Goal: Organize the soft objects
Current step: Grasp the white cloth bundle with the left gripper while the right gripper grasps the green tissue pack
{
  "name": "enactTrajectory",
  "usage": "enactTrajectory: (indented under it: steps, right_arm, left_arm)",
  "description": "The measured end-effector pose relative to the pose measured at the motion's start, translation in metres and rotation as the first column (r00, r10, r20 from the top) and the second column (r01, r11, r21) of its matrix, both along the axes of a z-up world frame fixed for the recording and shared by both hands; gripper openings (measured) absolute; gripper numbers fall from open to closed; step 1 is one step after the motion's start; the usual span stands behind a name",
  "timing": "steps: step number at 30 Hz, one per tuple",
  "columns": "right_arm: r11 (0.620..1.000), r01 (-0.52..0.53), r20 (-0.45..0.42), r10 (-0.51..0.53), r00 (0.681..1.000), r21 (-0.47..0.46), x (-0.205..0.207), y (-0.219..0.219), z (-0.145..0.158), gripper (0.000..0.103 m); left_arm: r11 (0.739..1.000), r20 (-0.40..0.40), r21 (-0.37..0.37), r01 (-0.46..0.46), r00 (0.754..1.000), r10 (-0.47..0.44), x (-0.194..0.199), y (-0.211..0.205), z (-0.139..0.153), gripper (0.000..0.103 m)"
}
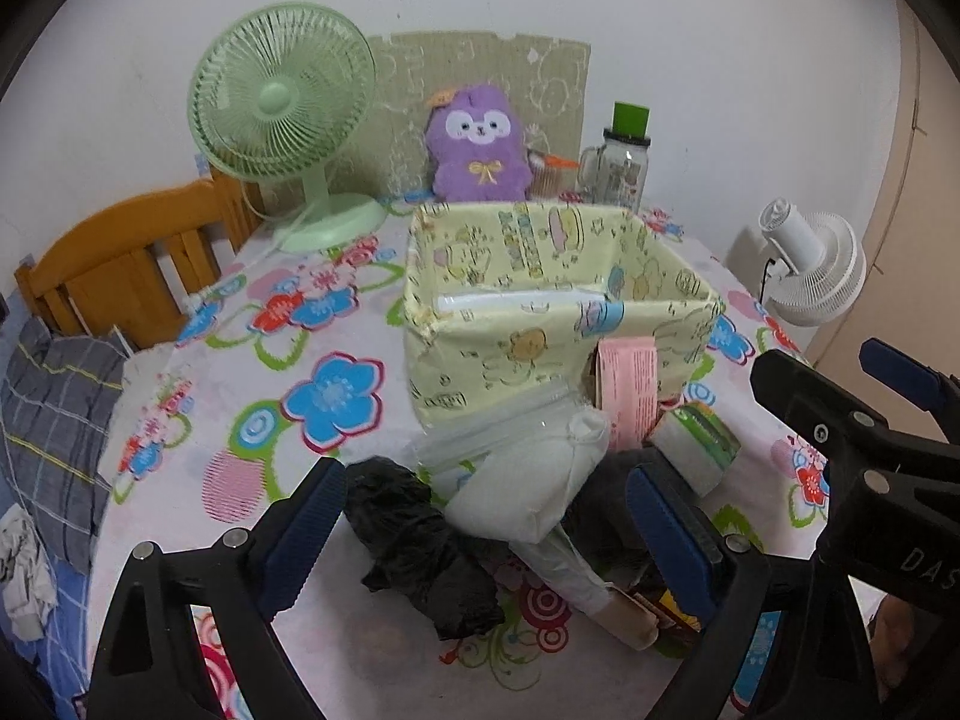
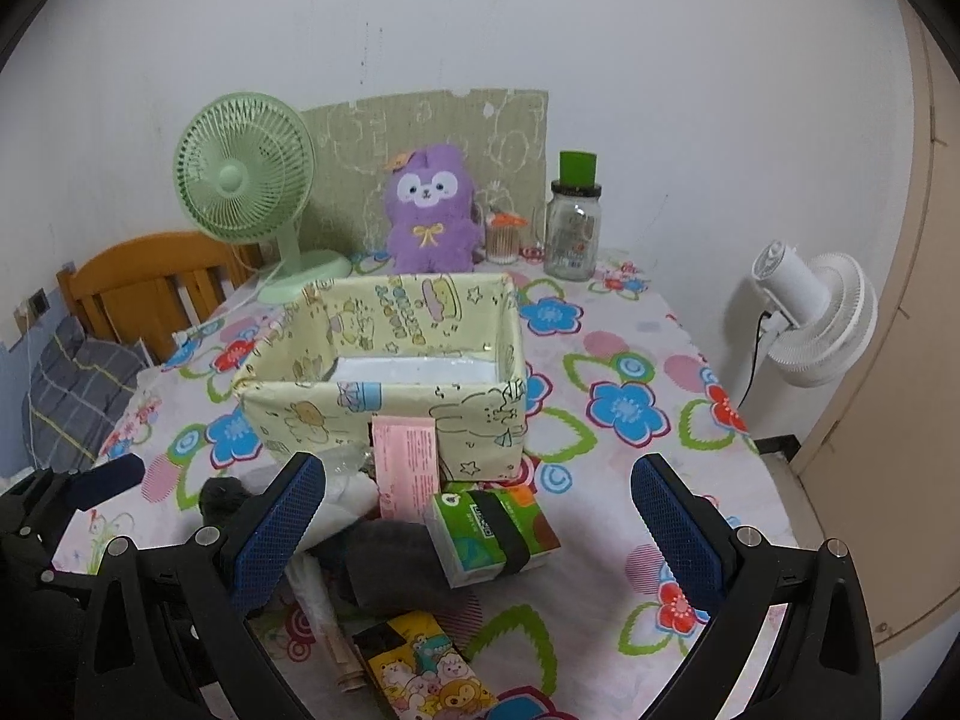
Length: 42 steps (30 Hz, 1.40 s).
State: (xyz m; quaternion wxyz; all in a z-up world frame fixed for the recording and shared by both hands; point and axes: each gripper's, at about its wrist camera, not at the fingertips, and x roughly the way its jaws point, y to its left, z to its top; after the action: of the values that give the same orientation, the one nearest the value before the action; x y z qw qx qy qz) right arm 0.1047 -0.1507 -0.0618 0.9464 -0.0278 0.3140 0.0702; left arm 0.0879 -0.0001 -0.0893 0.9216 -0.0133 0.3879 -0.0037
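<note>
two hand-held grippers are hanging over a flower-printed tablecloth, and nothing looks sorted yet, so this is reading as the opening reach of the task. filling the middle of both views, a pale yellow cartoon-print fabric box is standing open with nothing showing inside it. just below it in the frame, a loose heap is lying on the cloth: a white padded pack in clear plastic, a crumpled black plastic bag, a dark grey cloth bundle, a green tissue packet with a black band and a pink printed leaflet leaning on the box front.

the left gripper is standing nearly fully open, its jaws either side of the white pack and black bag but pressing on nothing. the right gripper is likewise gaping wide and gripping nothing, with the green packet and grey bundle lying between its blue pads.

judging from this, the next move is calling for each gripper to lower onto one soft item, pinch gently, then carry it up over the box rim.
</note>
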Motion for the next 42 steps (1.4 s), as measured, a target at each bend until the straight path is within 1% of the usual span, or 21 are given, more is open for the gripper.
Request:
enactTrajectory:
  steps: [4,6,9,19,22,28,33,37,42]
  right_arm:
    - [1.0,-0.004,-0.03,0.004,1.0,-0.011,0.007,0.0,-0.013,0.103]
    - [1.0,-0.002,-0.052,0.001,0.999,-0.019,0.012,0.0,-0.022,0.103]
    - [1.0,0.001,-0.082,-0.003,0.997,-0.023,0.018,-0.002,-0.031,0.103]
    - [0.999,0.019,-0.151,-0.023,0.988,-0.025,0.037,-0.007,-0.054,0.103]
    - [0.999,0.025,-0.167,-0.028,0.985,-0.023,0.043,-0.009,-0.06,0.103]
    - [0.999,0.036,-0.207,-0.038,0.978,-0.014,0.054,-0.014,-0.071,0.103]
    - [0.999,0.038,-0.251,-0.034,0.967,0.011,0.065,-0.016,-0.081,0.103]
    - [0.999,0.043,-0.271,-0.036,0.962,0.017,0.071,-0.018,-0.088,0.103]
    - [0.997,0.055,-0.309,-0.038,0.95,0.047,0.08,-0.022,-0.099,0.103]
  left_arm:
    - [1.0,-0.038,-0.005,0.008,0.999,-0.008,0.008,-0.003,-0.015,0.095]
    - [1.0,-0.054,-0.005,0.009,0.999,-0.009,0.012,-0.004,-0.02,0.09]
    - [1.0,-0.08,-0.007,0.01,0.997,-0.011,0.017,-0.006,-0.029,0.089]
    - [0.999,-0.134,-0.017,0.038,0.99,-0.04,0.034,-0.013,-0.049,0.083]
    - [0.999,-0.139,-0.016,0.037,0.99,-0.039,0.039,-0.013,-0.053,0.078]
    - [0.998,-0.169,-0.05,0.045,0.984,-0.053,0.049,-0.013,-0.06,0.069]
    - [0.998,-0.179,-0.041,0.052,0.982,-0.059,0.055,-0.018,-0.064,0.067]
    - [0.997,-0.19,-0.049,0.053,0.98,-0.062,0.061,-0.019,-0.068,0.067]
    - [0.997,-0.193,-0.045,0.059,0.979,-0.067,0.064,-0.021,-0.071,0.066]
